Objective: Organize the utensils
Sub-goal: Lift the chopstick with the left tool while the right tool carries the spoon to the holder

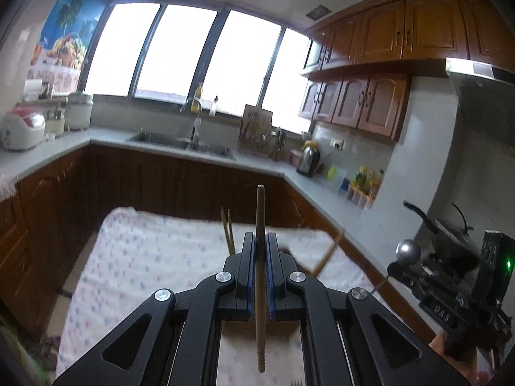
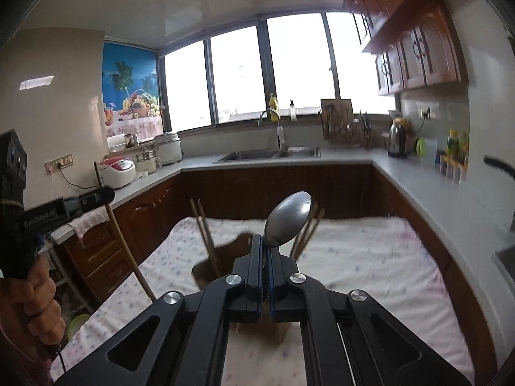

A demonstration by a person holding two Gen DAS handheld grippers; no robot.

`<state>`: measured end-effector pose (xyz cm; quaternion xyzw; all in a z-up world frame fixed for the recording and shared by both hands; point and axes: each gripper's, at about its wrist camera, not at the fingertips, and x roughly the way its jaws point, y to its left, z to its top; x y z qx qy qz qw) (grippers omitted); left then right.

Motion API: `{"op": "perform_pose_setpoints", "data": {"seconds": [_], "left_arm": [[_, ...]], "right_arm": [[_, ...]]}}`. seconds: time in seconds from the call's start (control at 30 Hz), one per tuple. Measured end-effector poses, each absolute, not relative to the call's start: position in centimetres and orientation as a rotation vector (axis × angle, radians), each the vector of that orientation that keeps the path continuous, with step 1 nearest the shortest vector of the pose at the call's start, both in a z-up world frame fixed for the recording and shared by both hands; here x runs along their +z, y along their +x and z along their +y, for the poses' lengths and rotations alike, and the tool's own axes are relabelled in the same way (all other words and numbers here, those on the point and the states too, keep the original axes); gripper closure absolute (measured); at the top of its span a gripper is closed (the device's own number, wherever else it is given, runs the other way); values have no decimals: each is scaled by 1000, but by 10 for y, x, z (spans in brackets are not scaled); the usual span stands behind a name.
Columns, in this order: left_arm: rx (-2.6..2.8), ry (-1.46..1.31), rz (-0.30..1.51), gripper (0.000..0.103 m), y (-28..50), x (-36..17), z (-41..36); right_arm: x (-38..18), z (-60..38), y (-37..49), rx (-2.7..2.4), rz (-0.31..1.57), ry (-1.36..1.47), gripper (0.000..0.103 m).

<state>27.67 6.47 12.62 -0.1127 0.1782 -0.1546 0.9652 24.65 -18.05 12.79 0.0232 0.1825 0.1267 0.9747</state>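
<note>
My left gripper (image 1: 260, 247) clamps an upright chopstick (image 1: 260, 225); my right gripper (image 2: 265, 254) pinches a spoon (image 2: 288, 218). Both ride above the desk (image 2: 370, 257), a wooden holder (image 2: 222, 260) beneath, counters flanking.

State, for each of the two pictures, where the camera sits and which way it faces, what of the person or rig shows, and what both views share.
Left wrist view: sits on the left gripper, facing the window wall across the floral-clothed table; its jaws clamp a thin wooden chopstick; the other gripper's body shows at right.

Right wrist view: sits on the right gripper, facing the same way; it clamps a grey metal spoon; the person's hand shows at left.

Shared: the steel double sink, table and windows.
</note>
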Motion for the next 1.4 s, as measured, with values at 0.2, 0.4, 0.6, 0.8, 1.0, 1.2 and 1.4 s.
{"op": "perform_pose_setpoints", "data": {"seconds": [0.2, 0.4, 0.6, 0.8, 1.0, 1.2, 1.4], "left_arm": [[-274, -231, 276, 99, 322, 129, 57], [-237, -227, 240, 99, 357, 100, 42], [-214, -253, 292, 99, 381, 57, 30], [-211, -270, 363, 99, 398, 28, 24], [-221, -278, 393, 99, 402, 27, 34], [-215, -262, 419, 98, 393, 27, 36], [-211, -248, 438, 98, 394, 37, 33]], "right_arm": [[130, -167, 282, 237, 343, -15, 101], [111, -159, 303, 233, 367, -49, 101], [86, -158, 312, 240, 419, -56, 101], [62, -159, 318, 251, 477, -38, 101], [48, -161, 320, 256, 517, -14, 101], [35, -168, 325, 253, 554, 34, 101], [35, -173, 326, 260, 563, 60, 101]]}}
